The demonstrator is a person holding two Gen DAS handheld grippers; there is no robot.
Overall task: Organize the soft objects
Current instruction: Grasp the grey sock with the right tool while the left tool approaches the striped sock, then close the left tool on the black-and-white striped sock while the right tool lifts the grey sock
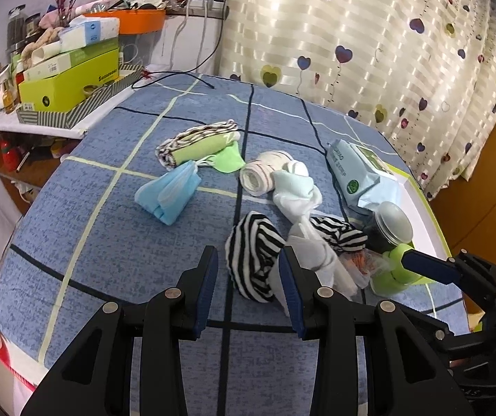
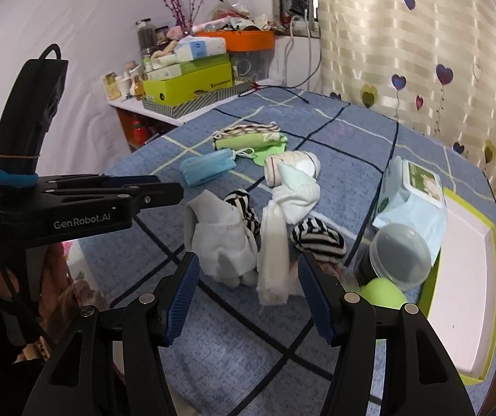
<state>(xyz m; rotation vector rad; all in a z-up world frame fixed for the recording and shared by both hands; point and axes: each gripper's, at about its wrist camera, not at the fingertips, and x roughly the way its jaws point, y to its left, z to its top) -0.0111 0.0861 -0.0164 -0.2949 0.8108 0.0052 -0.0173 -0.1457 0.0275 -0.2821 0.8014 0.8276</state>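
Note:
Soft items lie scattered on the blue checked bedspread [image 1: 126,242]. My left gripper [image 1: 248,260] is open, and a black-and-white striped sock [image 1: 251,253] lies just beyond its tips, not pinched. In the right wrist view the left gripper [image 2: 175,187] comes in from the left, empty, near a grey-white sock [image 2: 220,239]. My right gripper [image 2: 248,270] stands wide open over a long white sock [image 2: 273,256]; the second striped sock [image 2: 317,237] is beside it. Farther back are a blue face mask [image 1: 168,194], a green mask [image 1: 227,159], a rolled sock [image 1: 265,170] and a folded striped cloth [image 1: 196,142].
On the right sit a pack of wipes [image 2: 414,194], a jar with a grey lid [image 2: 400,256], a green bottle [image 2: 383,293] and a white tray with a green rim [image 2: 469,260]. A cluttered shelf with a green box [image 1: 71,79] stands beyond the bed's left edge. A curtain hangs behind.

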